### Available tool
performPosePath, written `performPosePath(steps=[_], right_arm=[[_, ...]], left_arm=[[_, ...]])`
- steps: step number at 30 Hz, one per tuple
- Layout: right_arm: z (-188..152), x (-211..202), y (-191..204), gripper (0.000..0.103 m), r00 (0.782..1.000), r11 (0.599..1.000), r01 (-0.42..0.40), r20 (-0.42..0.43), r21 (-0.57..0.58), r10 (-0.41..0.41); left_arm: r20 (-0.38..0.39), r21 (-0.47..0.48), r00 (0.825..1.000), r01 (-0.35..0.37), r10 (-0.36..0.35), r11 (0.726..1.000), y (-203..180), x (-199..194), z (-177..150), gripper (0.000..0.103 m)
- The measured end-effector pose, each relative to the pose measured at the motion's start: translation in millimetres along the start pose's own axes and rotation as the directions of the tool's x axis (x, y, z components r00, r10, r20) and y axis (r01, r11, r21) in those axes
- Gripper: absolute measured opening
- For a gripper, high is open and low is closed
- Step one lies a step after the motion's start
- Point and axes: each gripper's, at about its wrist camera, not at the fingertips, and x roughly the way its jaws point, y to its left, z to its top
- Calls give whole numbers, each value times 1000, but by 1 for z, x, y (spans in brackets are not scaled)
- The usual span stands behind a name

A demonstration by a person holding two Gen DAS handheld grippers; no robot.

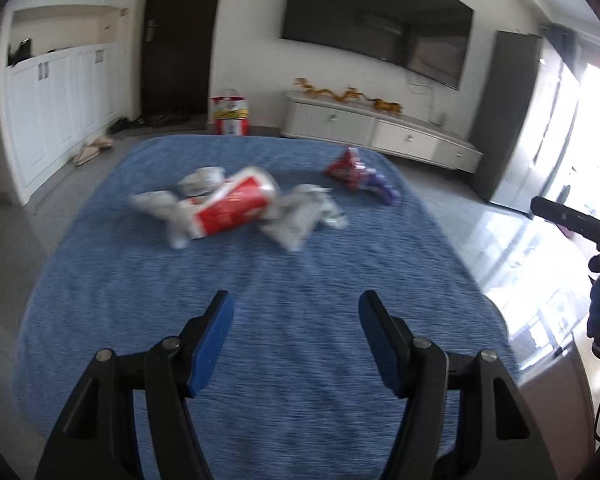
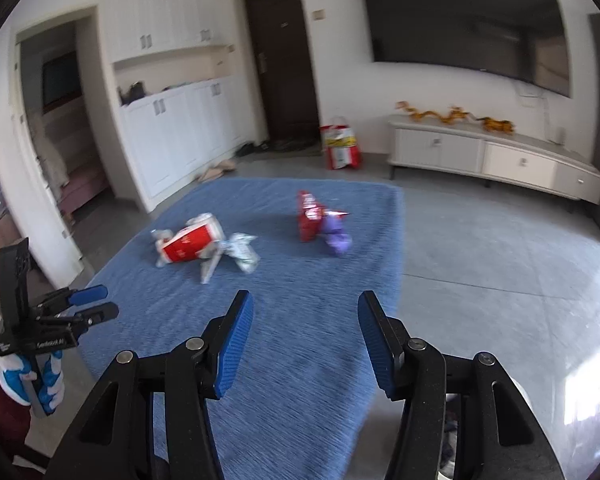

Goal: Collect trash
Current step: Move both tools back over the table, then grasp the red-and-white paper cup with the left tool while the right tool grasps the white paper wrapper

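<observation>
Trash lies on a table under a blue cloth (image 1: 280, 320) (image 2: 300, 340). A crushed red and white paper cup (image 1: 232, 206) (image 2: 190, 244) lies on its side among crumpled white wrappers (image 1: 300, 216) (image 2: 240, 254). Farther right sit a red snack wrapper (image 1: 346, 168) (image 2: 310, 216) and a purple wrapper (image 1: 382, 186) (image 2: 336, 234). My left gripper (image 1: 296, 304) hovers over the near cloth, open and empty. My right gripper (image 2: 306, 304) is likewise open, with nothing between its fingers, short of the trash. The left gripper (image 2: 94, 304) also shows at the left edge of the right wrist view, held by a gloved hand.
A red and white bag (image 1: 230, 114) (image 2: 340, 148) stands on the floor by a dark door (image 2: 280, 60). A low white TV cabinet (image 1: 380, 128) (image 2: 492, 160) sits under a wall screen. White cupboards (image 1: 56, 108) line the left wall. Grey tiled floor (image 2: 500, 260) lies right of the table.
</observation>
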Motion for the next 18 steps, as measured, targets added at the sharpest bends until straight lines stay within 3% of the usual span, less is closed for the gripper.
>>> performPosePath(steps=[5,9,13,18], right_arm=[[9,48,27,54,995,997,-77,-59,-32,75],[14,86,42,54,983,988,-152,-107,-22,149],[21,126,55,54,967,976,-216,-142,-2,213],[31,177,66,54,942,957,-286,-168,47,290]], left_arm=[[-9,8,999,-43,43,999,33,15,13,63],[-10,61,997,-72,73,996,49,41,42,63],[-51,164,997,-52,61,985,49,83,71,67],[-129,295,987,-54,95,954,47,139,85,67]])
